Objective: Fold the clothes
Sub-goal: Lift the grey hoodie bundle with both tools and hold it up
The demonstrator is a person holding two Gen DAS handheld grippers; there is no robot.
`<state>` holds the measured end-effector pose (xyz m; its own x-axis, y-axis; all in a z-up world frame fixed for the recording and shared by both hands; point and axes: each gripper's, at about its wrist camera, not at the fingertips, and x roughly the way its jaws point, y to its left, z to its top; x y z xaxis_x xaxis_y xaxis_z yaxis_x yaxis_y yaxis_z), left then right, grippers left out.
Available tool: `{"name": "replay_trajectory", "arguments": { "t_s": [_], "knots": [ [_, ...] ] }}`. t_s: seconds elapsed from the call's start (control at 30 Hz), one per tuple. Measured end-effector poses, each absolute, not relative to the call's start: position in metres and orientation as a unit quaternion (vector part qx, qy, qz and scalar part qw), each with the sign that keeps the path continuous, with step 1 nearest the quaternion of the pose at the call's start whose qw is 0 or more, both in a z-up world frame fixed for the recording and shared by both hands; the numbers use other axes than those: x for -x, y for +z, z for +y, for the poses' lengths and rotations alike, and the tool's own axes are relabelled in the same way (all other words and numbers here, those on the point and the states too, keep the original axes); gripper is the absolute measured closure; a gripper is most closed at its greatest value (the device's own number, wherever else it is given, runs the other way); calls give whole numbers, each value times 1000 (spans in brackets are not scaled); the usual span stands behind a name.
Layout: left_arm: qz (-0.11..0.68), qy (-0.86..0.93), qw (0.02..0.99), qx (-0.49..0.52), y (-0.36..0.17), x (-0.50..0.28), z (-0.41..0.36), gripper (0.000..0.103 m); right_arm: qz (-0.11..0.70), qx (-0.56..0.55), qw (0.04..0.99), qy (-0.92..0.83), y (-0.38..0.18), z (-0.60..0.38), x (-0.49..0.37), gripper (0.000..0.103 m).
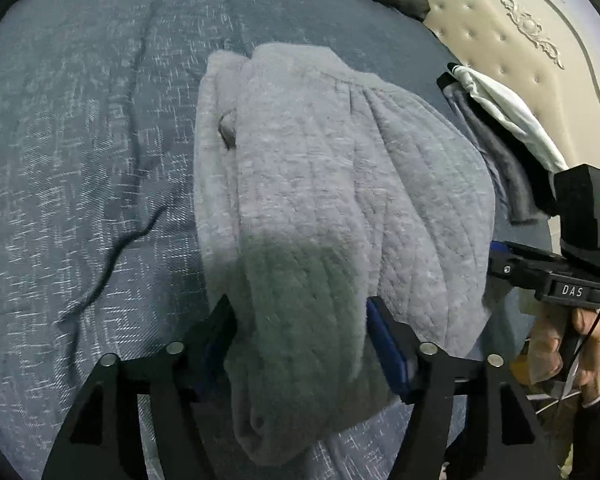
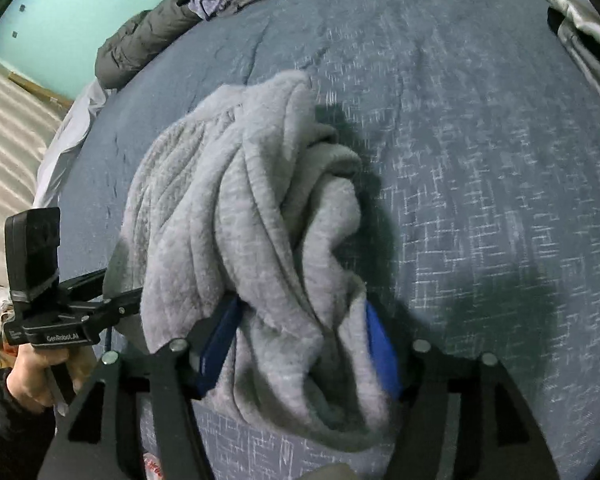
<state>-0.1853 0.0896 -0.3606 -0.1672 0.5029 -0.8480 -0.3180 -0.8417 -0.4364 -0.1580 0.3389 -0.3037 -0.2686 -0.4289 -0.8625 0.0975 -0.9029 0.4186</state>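
Observation:
A fuzzy grey garment (image 1: 320, 184) hangs bunched above the blue-grey bedspread (image 1: 80, 152). My left gripper (image 1: 300, 344) is shut on one thick gathered end of it, cloth filling the space between the blue pads. In the right wrist view the same grey garment (image 2: 236, 208) droops in twisted folds, and my right gripper (image 2: 300, 344) is shut on its other end. The right gripper (image 1: 540, 272) shows at the right edge of the left wrist view, held by a hand. The left gripper (image 2: 80, 316) shows at the left of the right wrist view.
A dark puffy jacket (image 2: 140, 44) lies at the bed's far edge. Folded dark and white clothes (image 1: 500, 140) sit near the cream tufted headboard (image 1: 520, 40). A white cloth (image 2: 72, 136) hangs over the bed's side by striped flooring. The bedspread (image 2: 480, 200) is wrinkled.

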Motion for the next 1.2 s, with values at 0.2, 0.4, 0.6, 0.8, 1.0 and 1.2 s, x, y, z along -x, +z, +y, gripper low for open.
{"name": "replay_trajectory", "arguments": {
  "t_s": [0.2, 0.4, 0.6, 0.8, 1.0, 1.2],
  "knots": [
    [-86, 747, 287, 593, -373, 191, 95, 31, -153, -591, 172, -773, -326, 335, 165, 40],
    [-95, 747, 297, 587, -371, 188, 100, 47, -152, -585, 178, -776, -329, 327, 164, 57],
    [-80, 756, 293, 580, -360, 186, 106, 58, -128, -565, 173, -797, -315, 317, 158, 72],
    [-69, 766, 291, 569, -341, 185, 107, 64, -123, -544, 186, -809, -292, 317, 154, 76],
    [-80, 778, 305, 543, -303, 184, 102, 65, -114, -514, 194, -828, -255, 328, 154, 79],
    [-71, 792, 316, 518, -261, 178, 111, 65, -96, -488, 198, -845, -214, 337, 148, 80]
  ]
}}
